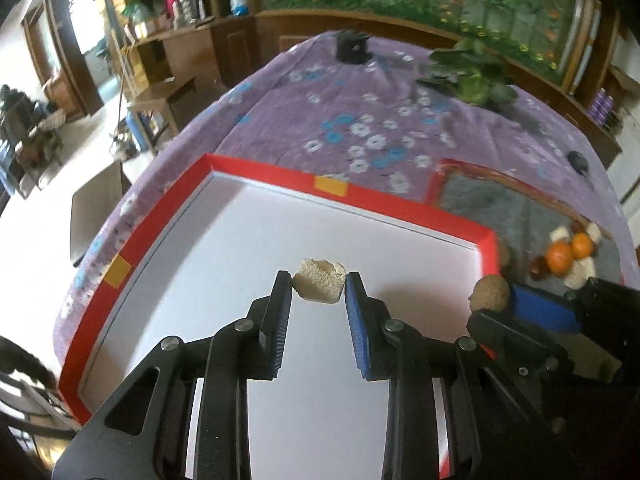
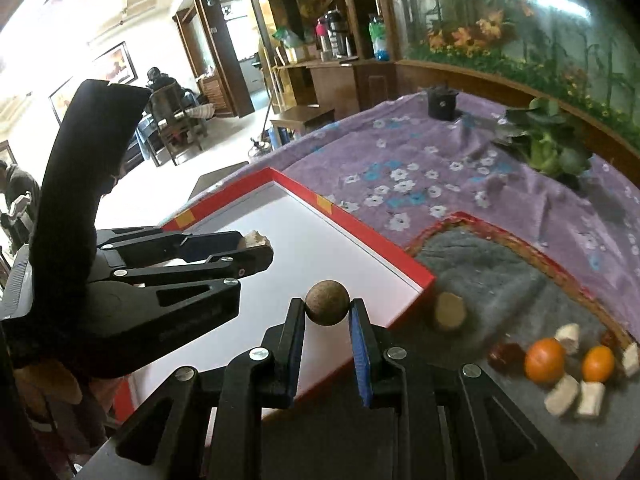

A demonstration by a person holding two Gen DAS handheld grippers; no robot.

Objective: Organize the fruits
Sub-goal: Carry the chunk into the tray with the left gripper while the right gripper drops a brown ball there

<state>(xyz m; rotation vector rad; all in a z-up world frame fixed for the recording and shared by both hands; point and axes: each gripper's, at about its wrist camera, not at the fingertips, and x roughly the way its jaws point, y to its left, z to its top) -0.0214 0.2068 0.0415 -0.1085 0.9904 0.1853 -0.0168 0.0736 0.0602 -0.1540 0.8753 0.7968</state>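
Gripping only by the tips, the left gripper (image 1: 319, 285) clamps a pale chunk (image 1: 319, 283) and the right gripper (image 2: 327, 309) a brown ball (image 2: 327, 303), which could roll free over the red tray (image 1: 256, 168)

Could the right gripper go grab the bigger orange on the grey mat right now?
Probably not as things stand: the right gripper is already shut on the brown ball, so its jaws are full. The path itself looks free, with the bigger orange lying exposed on the grey mat to its right.
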